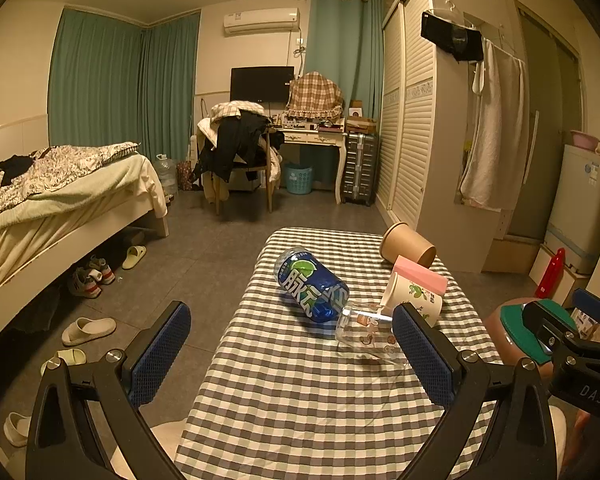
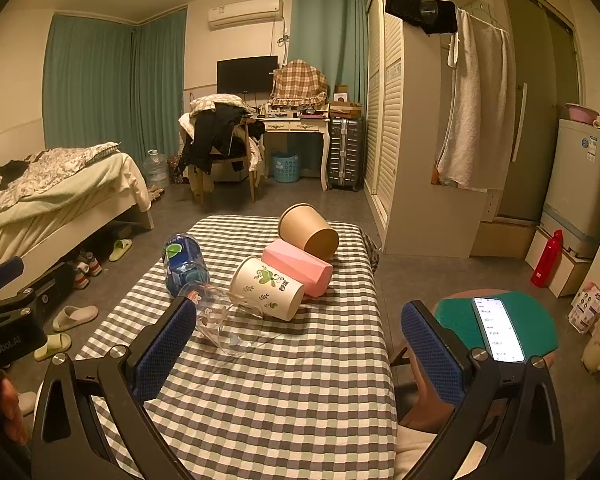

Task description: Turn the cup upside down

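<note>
While both tools, left (image 1: 292,354) and right (image 2: 300,344), hang wide and empty over the near counter (image 2: 284,412), five cups lie toppled farther along its checked cloth: glass (image 2: 224,328), white paper (image 2: 266,294), pink (image 2: 300,270), brown (image 2: 306,230), blue (image 2: 184,264). Floor flanks both long edges.

Warm dim light; teal curtains (image 1: 124,80) line the walls, bed (image 1: 60,200) left, wardrobe (image 1: 408,112) right, grey tiled floor (image 1: 204,248).
</note>
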`<action>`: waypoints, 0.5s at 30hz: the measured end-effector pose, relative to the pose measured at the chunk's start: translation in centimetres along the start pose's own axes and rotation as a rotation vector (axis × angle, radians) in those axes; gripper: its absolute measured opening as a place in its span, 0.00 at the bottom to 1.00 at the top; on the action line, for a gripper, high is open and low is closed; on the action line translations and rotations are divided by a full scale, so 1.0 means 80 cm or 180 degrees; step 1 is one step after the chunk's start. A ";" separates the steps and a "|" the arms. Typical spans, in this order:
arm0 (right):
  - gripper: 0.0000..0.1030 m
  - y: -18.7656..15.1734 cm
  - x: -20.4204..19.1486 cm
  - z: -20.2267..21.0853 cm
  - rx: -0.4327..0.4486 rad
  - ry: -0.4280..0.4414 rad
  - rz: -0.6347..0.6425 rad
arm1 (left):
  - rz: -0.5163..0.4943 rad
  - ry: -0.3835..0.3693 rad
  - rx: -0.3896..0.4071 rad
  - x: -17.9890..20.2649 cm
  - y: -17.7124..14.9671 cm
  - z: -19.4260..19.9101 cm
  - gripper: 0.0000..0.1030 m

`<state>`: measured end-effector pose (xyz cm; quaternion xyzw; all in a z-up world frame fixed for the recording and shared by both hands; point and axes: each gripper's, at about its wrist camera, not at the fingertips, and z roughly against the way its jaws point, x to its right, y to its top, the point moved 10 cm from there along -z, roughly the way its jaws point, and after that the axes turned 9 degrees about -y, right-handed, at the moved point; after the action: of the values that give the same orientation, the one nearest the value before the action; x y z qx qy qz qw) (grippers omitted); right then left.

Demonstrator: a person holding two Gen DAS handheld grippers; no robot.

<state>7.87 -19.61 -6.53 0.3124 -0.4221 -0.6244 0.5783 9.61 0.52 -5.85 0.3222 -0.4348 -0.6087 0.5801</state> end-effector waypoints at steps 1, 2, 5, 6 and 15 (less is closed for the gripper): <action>1.00 0.000 0.000 0.000 0.0001 0.0001 -0.0001 | 0.0000 -0.0003 0.0000 0.000 0.000 0.000 1.00; 1.00 0.000 0.000 0.000 -0.0001 0.0002 -0.0002 | 0.0000 -0.0002 -0.0003 0.000 0.000 0.000 1.00; 1.00 -0.001 0.000 0.000 -0.0002 0.0005 0.0000 | -0.0003 0.0006 -0.0012 0.003 -0.004 -0.001 1.00; 1.00 -0.001 0.000 0.000 -0.0003 0.0006 0.0001 | -0.0002 0.0008 -0.0012 0.003 -0.004 -0.001 1.00; 1.00 -0.005 0.000 -0.002 -0.0013 0.0012 -0.0002 | -0.0002 0.0008 -0.0016 0.003 -0.004 -0.001 1.00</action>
<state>7.84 -19.65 -7.00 0.3124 -0.4196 -0.6248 0.5796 9.55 0.25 -6.16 0.3217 -0.4324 -0.6096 0.5813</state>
